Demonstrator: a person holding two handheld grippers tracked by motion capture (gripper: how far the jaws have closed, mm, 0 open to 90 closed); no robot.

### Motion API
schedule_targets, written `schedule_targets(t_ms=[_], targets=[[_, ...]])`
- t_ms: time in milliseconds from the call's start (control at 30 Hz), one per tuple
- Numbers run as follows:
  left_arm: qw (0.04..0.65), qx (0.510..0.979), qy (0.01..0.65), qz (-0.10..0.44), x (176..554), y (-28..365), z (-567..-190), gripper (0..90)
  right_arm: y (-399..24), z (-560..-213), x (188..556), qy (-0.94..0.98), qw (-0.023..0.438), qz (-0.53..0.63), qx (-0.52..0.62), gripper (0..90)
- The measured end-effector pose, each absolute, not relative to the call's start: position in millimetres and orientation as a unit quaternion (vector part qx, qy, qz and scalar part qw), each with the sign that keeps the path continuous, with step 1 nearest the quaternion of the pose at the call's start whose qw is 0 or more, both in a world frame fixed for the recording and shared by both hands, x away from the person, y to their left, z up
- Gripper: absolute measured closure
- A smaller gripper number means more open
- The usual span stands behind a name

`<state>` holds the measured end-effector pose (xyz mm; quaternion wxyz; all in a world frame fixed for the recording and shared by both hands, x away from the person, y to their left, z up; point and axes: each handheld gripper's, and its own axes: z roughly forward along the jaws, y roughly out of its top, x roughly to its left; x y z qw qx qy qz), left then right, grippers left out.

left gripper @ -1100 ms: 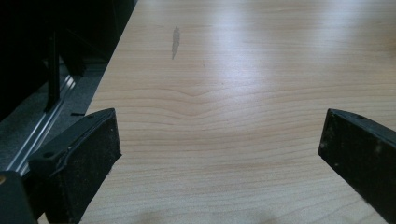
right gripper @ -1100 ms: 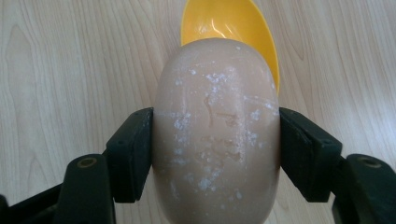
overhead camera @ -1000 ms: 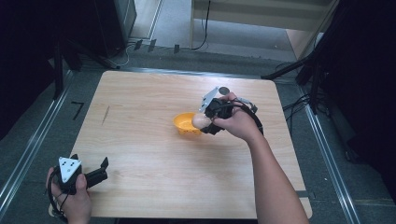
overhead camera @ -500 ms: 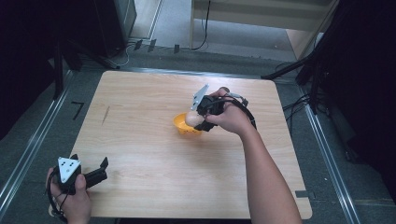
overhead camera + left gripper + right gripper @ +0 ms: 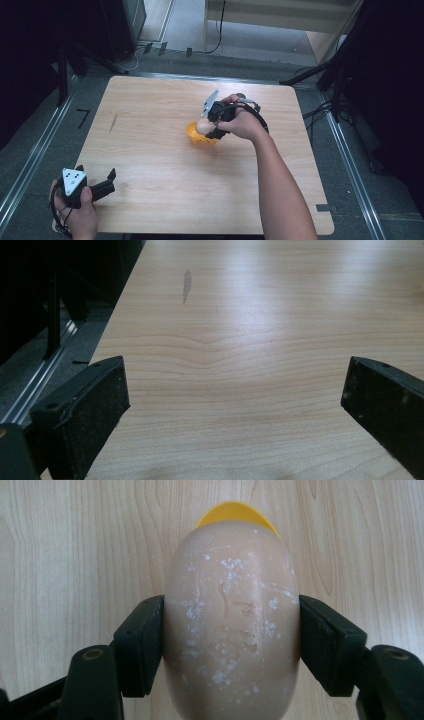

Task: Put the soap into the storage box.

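Observation:
A beige egg point(image 5: 230, 625) with white flecks sits pinched between the two black pads of my right gripper point(image 5: 231, 635). Behind it peeks the rim of an orange cup point(image 5: 235, 511). In the high view the right gripper point(image 5: 207, 127) holds the egg point(image 5: 202, 125) over the orange cup point(image 5: 198, 137) near the table's middle. My left gripper point(image 5: 111, 181) rests at the front left corner of the table, jaws wide apart with nothing in them. The left gripper view shows its fingers point(image 5: 95, 405) spread over bare wood.
The wooden table point(image 5: 150, 115) has a small dark mark point(image 5: 113, 123) at its left. Metal rails point(image 5: 30, 160) run along both sides of the table. Cables and dark stands lie on the floor beyond the far edge.
My right hand has carried the egg leftwards and slightly down, so it now hangs over the orange cup. The left gripper has stayed still.

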<state>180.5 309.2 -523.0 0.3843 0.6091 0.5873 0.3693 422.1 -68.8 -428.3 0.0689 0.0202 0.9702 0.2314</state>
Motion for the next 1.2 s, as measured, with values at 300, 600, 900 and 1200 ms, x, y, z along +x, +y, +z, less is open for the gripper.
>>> schedule_targets(t_ms=[300,600,900,1200], targets=[[0.387,0.609,0.586,0.369,180.2,309.5,-523.0,0.0,-55.0,-426.7,428.5,0.974,0.062,0.22,0.006,33.3],[0.384,0.61,0.586,0.37,180.5,308.5,-523.0,0.0,-54.2,-430.3,437.5,0.972,0.062,0.225,0.016,38.5],[0.387,0.609,0.585,0.37,180.3,308.7,-523.2,0.0,-56.9,-429.9,436.0,0.973,0.051,0.223,0.029,35.5],[0.385,0.61,0.585,0.371,180.2,308.3,-523.0,0.0,-72.6,-428.8,422.1,0.965,0.038,0.243,0.092,13.4]])
